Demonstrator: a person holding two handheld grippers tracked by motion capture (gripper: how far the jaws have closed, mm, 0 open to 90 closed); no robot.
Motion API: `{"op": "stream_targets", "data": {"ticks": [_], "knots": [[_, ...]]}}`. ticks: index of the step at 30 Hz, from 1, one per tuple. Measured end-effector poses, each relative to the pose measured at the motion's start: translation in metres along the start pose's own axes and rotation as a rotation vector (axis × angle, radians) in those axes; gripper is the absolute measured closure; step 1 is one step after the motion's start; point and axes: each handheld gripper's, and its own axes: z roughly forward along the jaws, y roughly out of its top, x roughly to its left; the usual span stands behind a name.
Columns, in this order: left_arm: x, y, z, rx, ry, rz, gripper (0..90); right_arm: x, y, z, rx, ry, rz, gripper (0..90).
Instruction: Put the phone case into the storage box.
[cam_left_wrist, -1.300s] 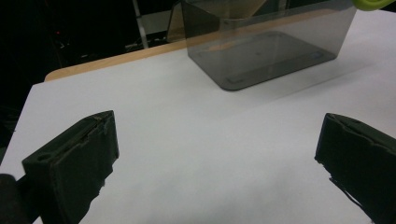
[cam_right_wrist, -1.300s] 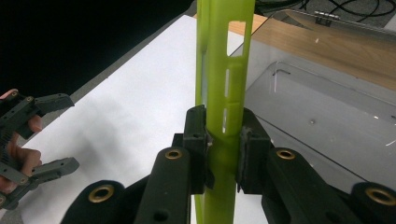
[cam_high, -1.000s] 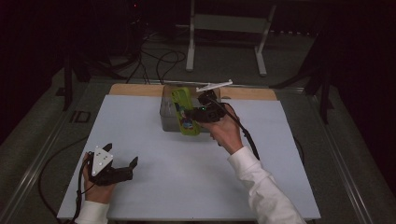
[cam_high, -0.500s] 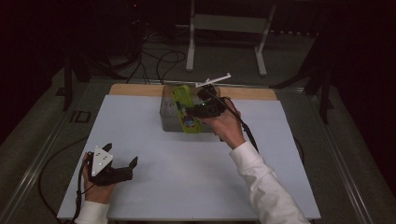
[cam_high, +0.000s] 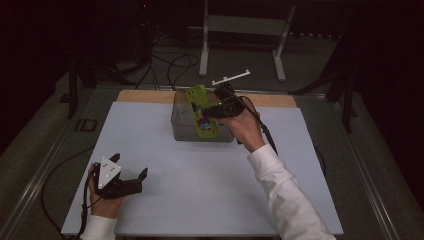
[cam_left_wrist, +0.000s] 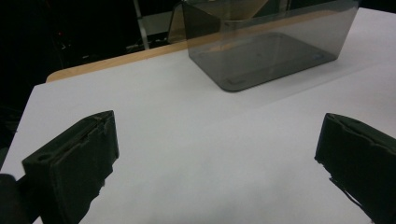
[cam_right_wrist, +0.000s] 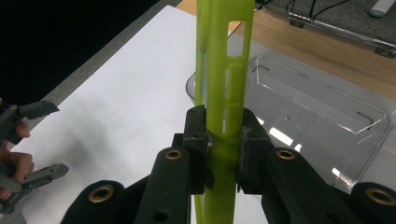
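My right gripper (cam_right_wrist: 224, 140) is shut on a flat lime-green plastic piece (cam_right_wrist: 224, 70) with slots in it. The pads clamp its lower part, and the piece stands upright. In the high view the green piece (cam_high: 202, 112) hangs over a clear grey plastic bin (cam_high: 182, 127) at the back middle of the white sheet, with the right gripper (cam_high: 209, 114) beside the bin's right half. The bin (cam_right_wrist: 317, 121) looks bare inside. My left gripper (cam_high: 131, 166) rests at the front left, open with nothing between its jaws (cam_left_wrist: 217, 154). It points toward the bin (cam_left_wrist: 271, 51).
A white sheet (cam_high: 210, 190) covers most of the wooden table (cam_high: 145, 96). Behind the table stand a metal frame's legs (cam_high: 204, 45) and loose cables (cam_high: 170, 62) on the dark floor. A black cable (cam_high: 262, 127) trails from the right gripper.
My right hand has edged slightly up and away over the bin, still gripping the green piece. The left hand has stayed put.
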Motion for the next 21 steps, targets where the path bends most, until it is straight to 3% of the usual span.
{"op": "stream_targets", "data": {"ticks": [21], "knots": [[0.000, 0.000, 0.000, -0.002, 0.000, 0.001, 0.0, -0.017, 0.021, -0.002, 0.008, -0.067, 0.060, 77.4]]}}
